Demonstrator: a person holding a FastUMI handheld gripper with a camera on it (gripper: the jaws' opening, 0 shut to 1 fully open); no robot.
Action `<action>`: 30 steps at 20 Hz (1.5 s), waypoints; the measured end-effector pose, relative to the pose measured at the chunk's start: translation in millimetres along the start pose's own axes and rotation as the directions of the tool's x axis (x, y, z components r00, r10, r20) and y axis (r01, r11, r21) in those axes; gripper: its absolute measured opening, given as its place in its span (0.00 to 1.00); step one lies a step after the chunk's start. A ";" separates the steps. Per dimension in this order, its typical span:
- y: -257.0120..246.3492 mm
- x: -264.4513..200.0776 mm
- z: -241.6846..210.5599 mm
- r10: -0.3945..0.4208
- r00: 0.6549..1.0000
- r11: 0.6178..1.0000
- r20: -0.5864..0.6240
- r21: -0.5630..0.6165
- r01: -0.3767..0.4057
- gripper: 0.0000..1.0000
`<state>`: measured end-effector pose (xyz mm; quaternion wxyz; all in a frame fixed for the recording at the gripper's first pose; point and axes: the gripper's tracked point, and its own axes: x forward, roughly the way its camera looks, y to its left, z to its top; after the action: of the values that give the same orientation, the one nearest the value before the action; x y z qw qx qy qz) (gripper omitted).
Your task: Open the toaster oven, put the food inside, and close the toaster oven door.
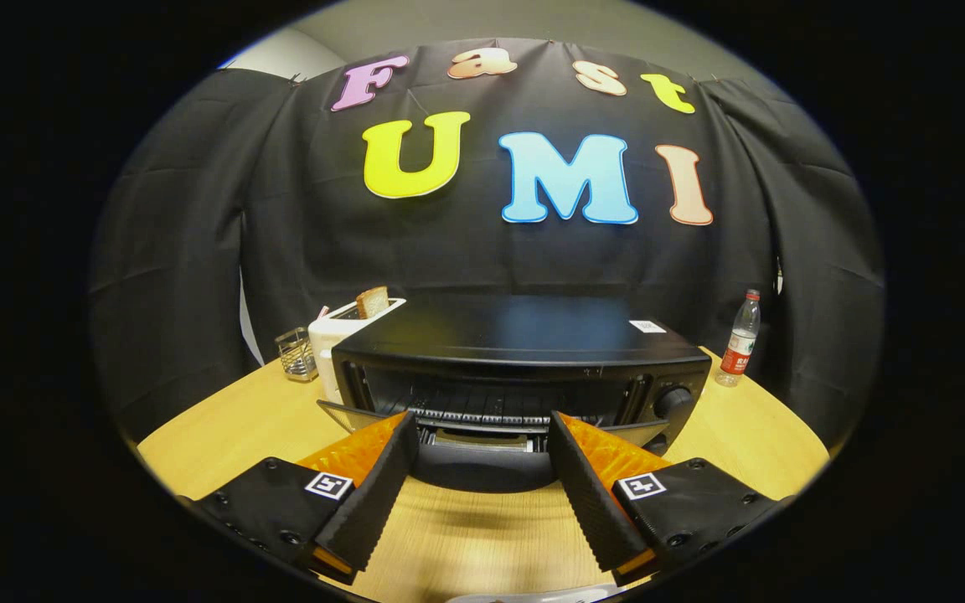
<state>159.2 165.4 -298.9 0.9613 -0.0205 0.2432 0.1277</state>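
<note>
A black toaster oven (pixel 524 335) stands on the wooden table (pixel 223 435) just ahead of the fingers. Its door (pixel 482 465) hangs down flat toward me, so the wire rack (pixel 482 416) inside shows. My gripper (pixel 482 423) is open, with one fingertip on each side of the lowered door's middle and neither finger pressing on it. Nothing is held. A slice of toast (pixel 372 301) sticks up out of a white toaster (pixel 333 339) behind the oven's left corner. The oven's control knob (pixel 672 400) sits on its right front.
A small wire holder (pixel 296 354) stands left of the white toaster. A plastic water bottle (pixel 739 339) with a red label stands to the right of the oven near the table's edge. The rim of something pale (pixel 533 596) shows on the table below the fingers.
</note>
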 end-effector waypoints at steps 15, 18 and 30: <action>5.5 -35.6 -54.1 -0.003 0.991 1.000 -0.137 -0.002 0.003 0.99; 6.6 -40.5 -66.8 0.001 0.985 1.000 -0.170 0.010 0.000 0.98; 1.2 -86.7 -64.0 0.119 0.962 0.993 -0.247 0.049 -0.110 0.99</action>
<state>55.7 139.7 -314.2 0.9144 -0.0055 0.3649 0.1751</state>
